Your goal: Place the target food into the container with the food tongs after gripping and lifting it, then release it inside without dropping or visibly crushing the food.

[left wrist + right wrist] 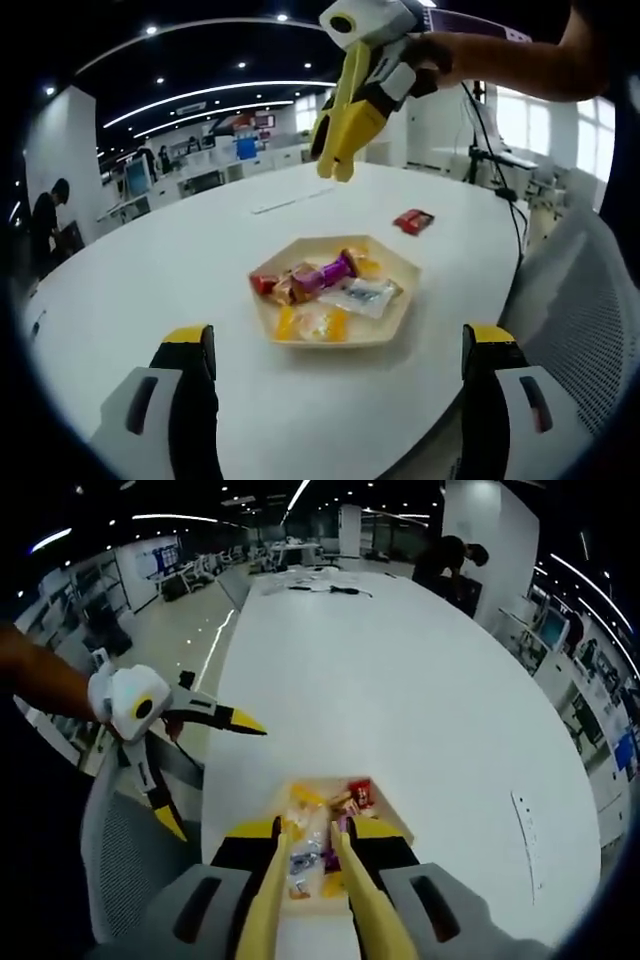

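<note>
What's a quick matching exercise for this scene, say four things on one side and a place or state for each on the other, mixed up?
Things:
1. tongs
2. purple candy
3. red packet
4. left gripper

Places or states:
A. lying alone on the white table, beyond the tray
B. open, low, near side of the tray
C. in the hexagonal tray, among other sweets
D. held up in the air by the right gripper, above the table

Pairs: 1-D, 2-C, 3-A, 4-B
</note>
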A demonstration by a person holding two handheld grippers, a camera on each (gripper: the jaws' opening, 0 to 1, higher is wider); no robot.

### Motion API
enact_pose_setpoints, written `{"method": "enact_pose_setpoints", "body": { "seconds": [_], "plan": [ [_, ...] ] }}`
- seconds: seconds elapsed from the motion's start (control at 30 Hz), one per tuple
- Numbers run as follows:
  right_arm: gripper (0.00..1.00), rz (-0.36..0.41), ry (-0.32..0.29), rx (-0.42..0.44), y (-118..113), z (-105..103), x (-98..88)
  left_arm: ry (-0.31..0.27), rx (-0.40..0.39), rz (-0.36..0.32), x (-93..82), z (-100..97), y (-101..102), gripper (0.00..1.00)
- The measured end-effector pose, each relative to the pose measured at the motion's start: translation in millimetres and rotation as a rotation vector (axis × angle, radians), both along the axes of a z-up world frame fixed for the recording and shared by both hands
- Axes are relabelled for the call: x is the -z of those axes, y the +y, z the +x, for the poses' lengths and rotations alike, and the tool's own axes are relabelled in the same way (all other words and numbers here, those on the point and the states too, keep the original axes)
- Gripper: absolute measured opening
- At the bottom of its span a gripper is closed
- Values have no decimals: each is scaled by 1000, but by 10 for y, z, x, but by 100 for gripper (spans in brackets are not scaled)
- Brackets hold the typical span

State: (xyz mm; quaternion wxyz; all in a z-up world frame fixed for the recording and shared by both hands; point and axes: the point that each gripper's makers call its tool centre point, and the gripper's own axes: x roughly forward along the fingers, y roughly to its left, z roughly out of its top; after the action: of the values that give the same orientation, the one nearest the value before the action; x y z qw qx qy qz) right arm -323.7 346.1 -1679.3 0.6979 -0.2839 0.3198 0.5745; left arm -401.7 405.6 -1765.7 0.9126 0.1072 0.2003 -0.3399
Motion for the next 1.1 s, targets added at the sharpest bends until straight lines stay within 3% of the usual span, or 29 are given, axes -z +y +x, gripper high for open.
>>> {"method": "enact_pose_setpoints", "body": {
  "seconds": [0.3,0.47,0.83,1.0,1.1],
  "plan": [
    [27,25,-25,7,-73,67,-79,2,-2,0,-3,0,2,99],
    [27,49,-73,-16,-119,88,-148,3,1,2,4,-4,-1,99],
    [26,84,-91,-15,-239,45,-306,11,9,10,33,-9,-6,99],
    [26,91,-123,-76,-356,7,-314,13,18,18,37,-23,-22,98],
    [26,78,-135,-66,-476,52,-300,18,20,18,52,-28,-24,98]
  ]
}}
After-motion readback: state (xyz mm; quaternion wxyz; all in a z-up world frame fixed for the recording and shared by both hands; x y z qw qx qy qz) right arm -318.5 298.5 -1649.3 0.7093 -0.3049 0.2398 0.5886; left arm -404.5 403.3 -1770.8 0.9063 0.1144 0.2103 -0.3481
